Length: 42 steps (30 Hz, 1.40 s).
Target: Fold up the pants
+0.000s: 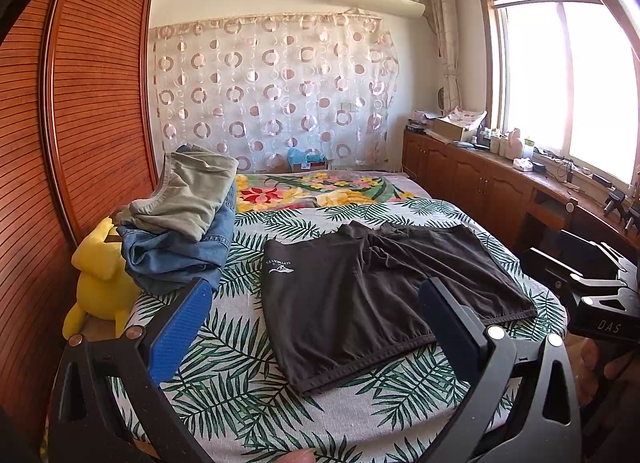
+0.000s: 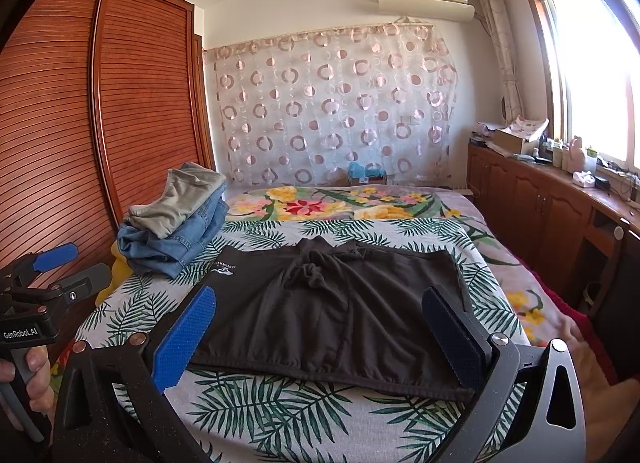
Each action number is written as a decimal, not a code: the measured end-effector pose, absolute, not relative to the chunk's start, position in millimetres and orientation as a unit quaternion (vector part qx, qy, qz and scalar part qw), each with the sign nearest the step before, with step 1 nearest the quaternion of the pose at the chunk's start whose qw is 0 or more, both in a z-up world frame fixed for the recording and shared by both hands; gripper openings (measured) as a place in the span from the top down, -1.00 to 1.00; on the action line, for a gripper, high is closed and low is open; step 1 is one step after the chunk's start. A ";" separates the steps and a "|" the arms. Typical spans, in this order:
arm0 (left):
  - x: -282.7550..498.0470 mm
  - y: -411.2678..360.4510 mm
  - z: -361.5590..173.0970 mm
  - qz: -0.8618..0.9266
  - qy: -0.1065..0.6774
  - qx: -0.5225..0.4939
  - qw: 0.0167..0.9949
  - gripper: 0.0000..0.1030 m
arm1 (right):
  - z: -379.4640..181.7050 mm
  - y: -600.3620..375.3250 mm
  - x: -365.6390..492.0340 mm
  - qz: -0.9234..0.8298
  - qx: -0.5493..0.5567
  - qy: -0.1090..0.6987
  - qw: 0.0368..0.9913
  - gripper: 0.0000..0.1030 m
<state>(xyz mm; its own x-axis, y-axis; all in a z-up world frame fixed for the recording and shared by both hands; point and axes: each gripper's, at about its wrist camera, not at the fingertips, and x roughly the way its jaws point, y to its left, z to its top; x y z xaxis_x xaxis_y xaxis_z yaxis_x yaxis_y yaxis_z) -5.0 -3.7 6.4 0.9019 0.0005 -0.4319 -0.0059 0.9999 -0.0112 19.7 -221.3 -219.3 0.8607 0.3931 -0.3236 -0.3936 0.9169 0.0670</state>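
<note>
Dark brown shorts (image 1: 372, 299) with a small white logo lie spread flat on the leaf-print bed (image 1: 240, 383); they also show in the right wrist view (image 2: 332, 311). My left gripper (image 1: 316, 327) is open and empty, held above the near edge of the bed, short of the shorts. My right gripper (image 2: 320, 339) is open and empty, above the near hem of the shorts. The right gripper's body shows at the right edge of the left wrist view (image 1: 592, 291). The left gripper shows at the left edge of the right wrist view (image 2: 48, 275), its jaws open.
A pile of folded clothes, khaki on denim (image 1: 184, 223), sits at the bed's far left beside a yellow plush toy (image 1: 100, 283). A wooden wardrobe (image 1: 80, 123) stands along the left. A low cabinet with clutter (image 1: 500, 167) runs under the window on the right.
</note>
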 end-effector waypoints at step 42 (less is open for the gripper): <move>-8.5 -4.3 17.7 0.002 0.217 -0.005 0.976 -1.00 | -219.3 -221.5 17.6 0.205 0.002 0.167 0.964 -1.00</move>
<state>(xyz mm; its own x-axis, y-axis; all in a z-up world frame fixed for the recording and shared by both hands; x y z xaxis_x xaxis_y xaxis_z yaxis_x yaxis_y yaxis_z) -8.5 -4.3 17.7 0.9062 0.0011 -0.4229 -0.0058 0.9999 -0.0099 17.6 -221.5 -219.3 0.8600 0.3959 -0.3219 -0.3943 0.9161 0.0732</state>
